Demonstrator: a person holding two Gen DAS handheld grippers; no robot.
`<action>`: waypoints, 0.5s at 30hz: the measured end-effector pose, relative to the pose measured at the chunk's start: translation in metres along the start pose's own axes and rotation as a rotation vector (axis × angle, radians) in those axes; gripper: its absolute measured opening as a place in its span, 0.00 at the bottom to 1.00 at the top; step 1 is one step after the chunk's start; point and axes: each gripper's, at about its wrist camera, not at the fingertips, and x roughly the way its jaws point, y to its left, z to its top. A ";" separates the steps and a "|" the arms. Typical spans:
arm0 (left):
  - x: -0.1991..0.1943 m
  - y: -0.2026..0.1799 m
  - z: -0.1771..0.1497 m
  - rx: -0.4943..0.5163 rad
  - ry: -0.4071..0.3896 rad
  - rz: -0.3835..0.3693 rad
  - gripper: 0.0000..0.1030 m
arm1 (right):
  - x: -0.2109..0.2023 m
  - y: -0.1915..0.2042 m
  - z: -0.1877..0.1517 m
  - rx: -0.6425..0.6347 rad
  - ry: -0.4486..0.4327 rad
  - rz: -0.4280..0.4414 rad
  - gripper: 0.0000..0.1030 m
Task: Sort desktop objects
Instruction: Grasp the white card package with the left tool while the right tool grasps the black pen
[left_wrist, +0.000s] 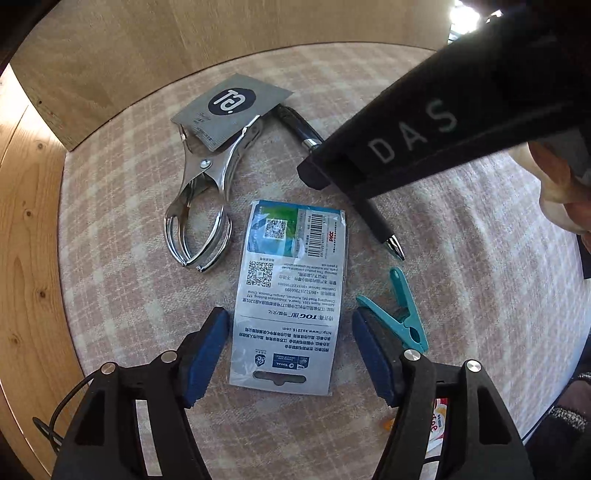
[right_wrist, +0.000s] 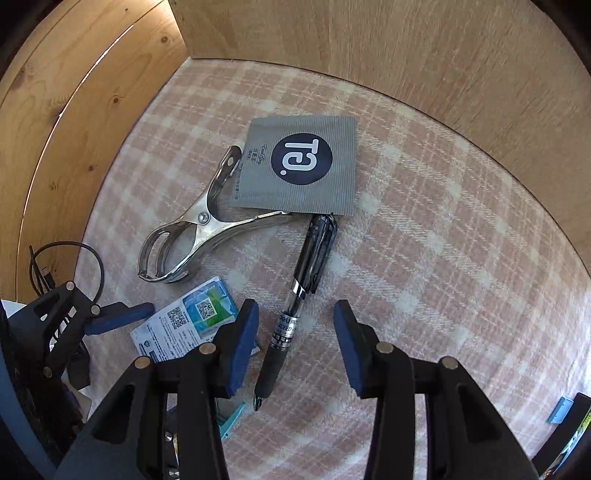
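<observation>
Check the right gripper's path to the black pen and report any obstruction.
Nothing visible blocks it. The right gripper is open, its fingers straddling the black pen near the grip end. The printed packet lies to the left of the left finger, and the gray Te. sachet only covers the pen's far tip.

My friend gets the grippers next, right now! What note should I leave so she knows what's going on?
Left gripper: open, empty, its fingers either side of the printed packet.
Right gripper: open, empty, over the tip end of the black pen.
All on the checked cloth: the metal clamp touches the grey sachet; the pen's far end reaches the sachet's edge; the teal peg lies right of the packet.
Done: nothing looks sorted yet.
Left: everything. Probably pick up the packet and pen first.
</observation>
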 end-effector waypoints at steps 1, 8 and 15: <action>0.001 -0.003 0.001 -0.010 -0.002 0.006 0.61 | 0.000 0.001 -0.001 -0.020 -0.002 0.000 0.39; 0.000 -0.011 0.003 -0.083 -0.032 0.028 0.53 | -0.005 -0.021 -0.019 -0.016 -0.002 0.034 0.15; -0.005 -0.020 -0.024 -0.091 -0.071 0.020 0.52 | -0.016 -0.053 -0.061 0.002 -0.013 0.005 0.12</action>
